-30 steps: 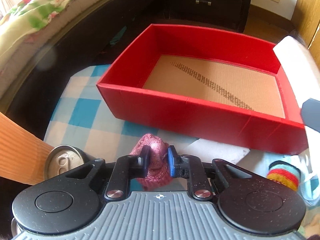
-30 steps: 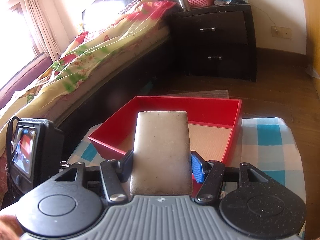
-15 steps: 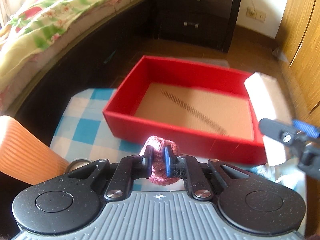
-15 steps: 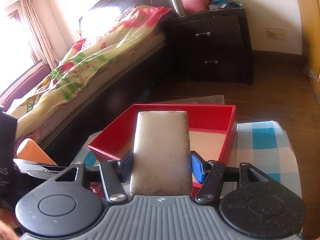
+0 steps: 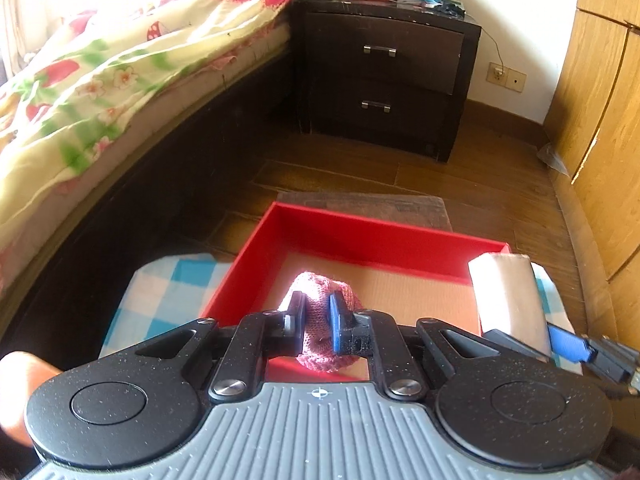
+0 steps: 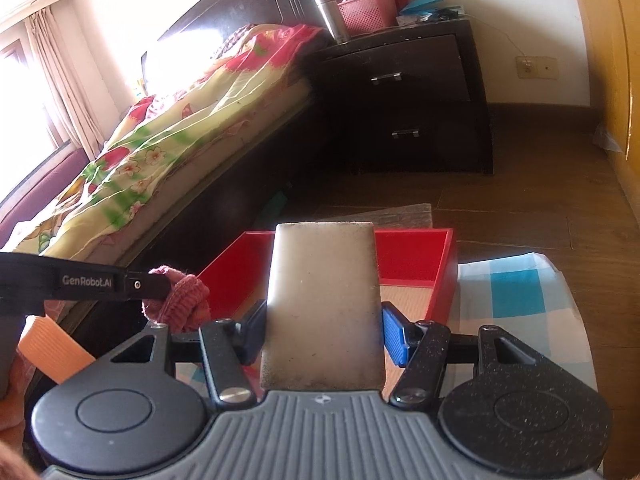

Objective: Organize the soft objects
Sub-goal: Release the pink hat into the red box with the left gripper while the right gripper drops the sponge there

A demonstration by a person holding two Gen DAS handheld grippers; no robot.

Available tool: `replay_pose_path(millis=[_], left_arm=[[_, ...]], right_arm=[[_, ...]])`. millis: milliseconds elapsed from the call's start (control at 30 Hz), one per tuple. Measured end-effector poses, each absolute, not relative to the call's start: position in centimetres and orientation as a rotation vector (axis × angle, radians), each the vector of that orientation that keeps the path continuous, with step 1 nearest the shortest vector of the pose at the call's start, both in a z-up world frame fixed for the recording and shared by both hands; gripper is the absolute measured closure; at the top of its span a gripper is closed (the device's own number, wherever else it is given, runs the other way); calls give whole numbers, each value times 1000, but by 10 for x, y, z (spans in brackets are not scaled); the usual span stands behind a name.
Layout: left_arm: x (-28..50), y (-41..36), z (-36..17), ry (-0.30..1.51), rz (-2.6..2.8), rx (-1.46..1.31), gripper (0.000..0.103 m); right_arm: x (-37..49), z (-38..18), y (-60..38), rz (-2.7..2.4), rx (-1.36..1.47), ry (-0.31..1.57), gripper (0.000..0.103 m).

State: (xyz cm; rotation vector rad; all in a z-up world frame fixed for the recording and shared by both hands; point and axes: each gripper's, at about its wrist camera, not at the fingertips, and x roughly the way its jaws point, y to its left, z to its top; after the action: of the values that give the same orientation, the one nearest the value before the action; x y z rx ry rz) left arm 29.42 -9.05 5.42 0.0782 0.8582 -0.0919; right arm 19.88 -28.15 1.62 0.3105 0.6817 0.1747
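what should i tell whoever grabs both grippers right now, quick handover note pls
Left gripper: shut on the pink knit piece, held above the near edge of the red box.
Right gripper: shut on the pale sponge block, held over the box's right side.
Done: both soft items are picked up.
Left: the box shows only its bare cardboard floor, so both items probably go in next. Other items are not in view now.

Both wrist views close, angled down, sharing red box (image 5: pixel 376 236)
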Motion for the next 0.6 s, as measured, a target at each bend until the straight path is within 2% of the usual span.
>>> replay_pose_path(millis=[467, 567, 600], left_arm=[[303, -87, 32, 884, -82, 65, 81], [299, -85, 33, 888, -87, 59, 74], [297, -85, 33, 887, -88, 61, 73]], right_arm=[[213, -1, -286, 127, 328, 723, 65], [211, 1, -285, 116, 318, 711, 55], [210, 2, -285, 113, 318, 710, 54]])
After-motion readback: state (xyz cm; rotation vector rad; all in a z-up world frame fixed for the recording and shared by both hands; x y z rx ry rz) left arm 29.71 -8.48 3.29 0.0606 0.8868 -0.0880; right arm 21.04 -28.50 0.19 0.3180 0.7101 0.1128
